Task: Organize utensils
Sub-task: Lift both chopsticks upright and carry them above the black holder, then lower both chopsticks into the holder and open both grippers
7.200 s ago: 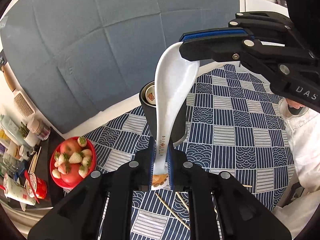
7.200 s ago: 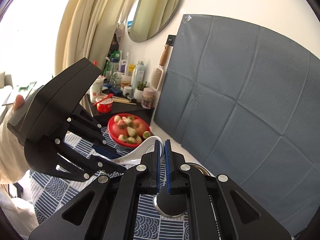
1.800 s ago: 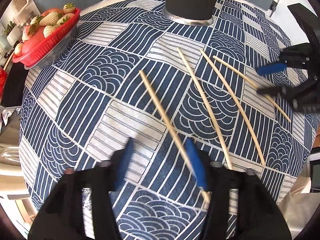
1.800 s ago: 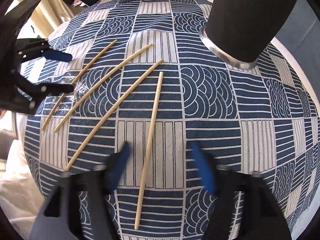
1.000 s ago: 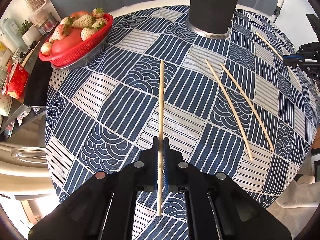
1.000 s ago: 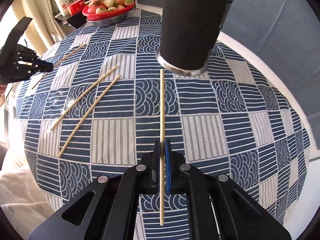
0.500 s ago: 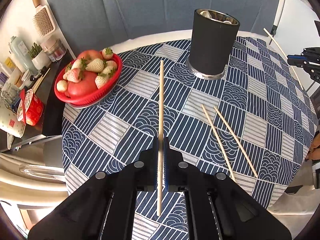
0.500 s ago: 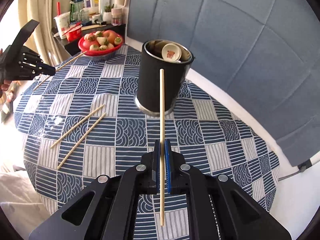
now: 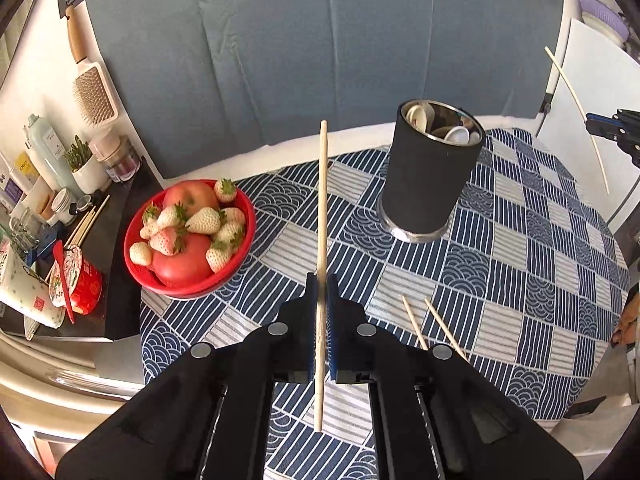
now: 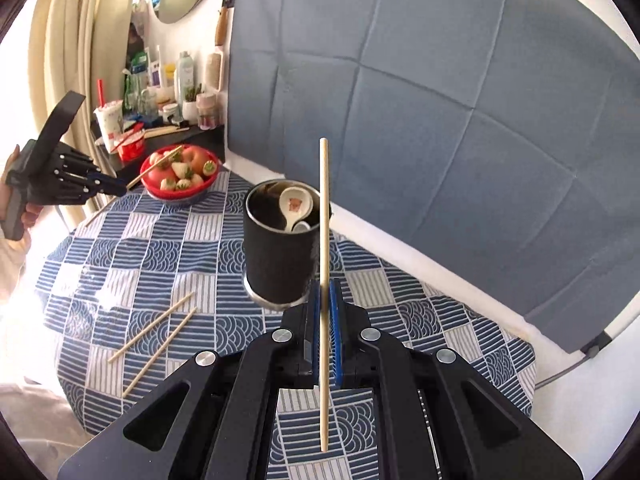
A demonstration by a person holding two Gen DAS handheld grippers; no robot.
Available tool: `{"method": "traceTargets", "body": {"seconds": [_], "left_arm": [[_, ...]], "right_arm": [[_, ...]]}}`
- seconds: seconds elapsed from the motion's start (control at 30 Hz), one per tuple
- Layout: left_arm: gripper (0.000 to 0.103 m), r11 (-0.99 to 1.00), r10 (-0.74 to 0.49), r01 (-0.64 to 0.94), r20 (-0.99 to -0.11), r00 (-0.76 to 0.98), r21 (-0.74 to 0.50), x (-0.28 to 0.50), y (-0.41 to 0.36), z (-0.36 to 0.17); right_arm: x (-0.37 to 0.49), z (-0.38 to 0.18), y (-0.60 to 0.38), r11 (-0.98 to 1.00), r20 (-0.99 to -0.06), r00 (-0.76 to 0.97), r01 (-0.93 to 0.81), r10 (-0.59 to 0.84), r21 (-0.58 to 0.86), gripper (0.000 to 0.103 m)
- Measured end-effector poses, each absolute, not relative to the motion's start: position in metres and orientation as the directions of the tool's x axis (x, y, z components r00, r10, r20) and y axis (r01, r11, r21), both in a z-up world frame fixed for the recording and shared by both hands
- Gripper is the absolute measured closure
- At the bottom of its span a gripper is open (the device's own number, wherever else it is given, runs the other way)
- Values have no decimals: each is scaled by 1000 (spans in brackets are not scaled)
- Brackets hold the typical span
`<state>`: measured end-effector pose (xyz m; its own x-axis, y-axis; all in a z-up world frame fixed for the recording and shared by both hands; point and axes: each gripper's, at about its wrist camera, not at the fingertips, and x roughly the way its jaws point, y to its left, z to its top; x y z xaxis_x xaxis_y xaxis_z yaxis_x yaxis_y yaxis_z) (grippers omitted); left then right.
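- The red basket (image 9: 188,276) of strawberries and apples sat at the left edge of the surface (image 9: 520,264), which was covered by a blue-and-white patterned cloth.
- The left claw (image 9: 322,320) was clamped shut on a wooden chopstick (image 9: 322,200), gripping it low on its length; the stick's long end ran forward past the fingertips and a short tail stuck out behind the pads. In the right wrist view this claw was clear of the surface, above its left edge.
- Two more chopsticks (image 9: 432,320) lay side by side on the cloth toward the near edge, apart from both claws.
- The black cylindrical holder (image 9: 430,184) stood upright toward the far edge of the surface, with white ceramic spoons (image 10: 294,204) resting inside it.
- The right claw (image 10: 325,320) was likewise closed tight on a second chopstick (image 10: 324,216), held near the stick's lower third. Its long end crossed in front of the holder in the right wrist view; whether it touched the holder could not be told.
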<state>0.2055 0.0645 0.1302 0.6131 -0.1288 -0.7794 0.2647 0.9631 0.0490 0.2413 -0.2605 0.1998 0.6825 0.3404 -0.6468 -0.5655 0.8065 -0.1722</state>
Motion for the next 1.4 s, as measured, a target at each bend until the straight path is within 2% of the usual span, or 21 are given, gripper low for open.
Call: {"method": "traceTargets", "body": {"seconds": [0.1,0.23,0.4,0.6,0.87,1.03,1.23,1.4], "left_arm": [[98,967,-118,243,-721,682,72,210,62,144],[98,962,-181,269,-628,756,46,210,58,166],[98,959,-242,284,-511,825,5,211,53,183],[98,928,-360,368,-372,855,-54,220,37,188],[98,859,-511,494,-275,814,-133,249,10,182],[98,800,-593,543,-198,781,-255,274,11,173],[98,784,-602,551,-138,786,-286,293,6,157],[98,758,-605,551,-60,794,-350,302,6,141]], "right_arm": [[246,213,-259,811,-601,708,-562,371,-161,99],[251,226,-257,813,-524,735,-568,430,-129,99],[258,228,-259,803,-406,737,-596,540,-14,99],[275,221,-254,787,-324,734,-613,597,63,99],[292,213,-256,721,-188,697,-680,692,135,98],[302,204,-239,698,-156,681,-707,715,115,98],[321,185,-227,688,-87,684,-708,724,159,98],[342,164,-220,700,-75,702,-685,709,203,98]]}}
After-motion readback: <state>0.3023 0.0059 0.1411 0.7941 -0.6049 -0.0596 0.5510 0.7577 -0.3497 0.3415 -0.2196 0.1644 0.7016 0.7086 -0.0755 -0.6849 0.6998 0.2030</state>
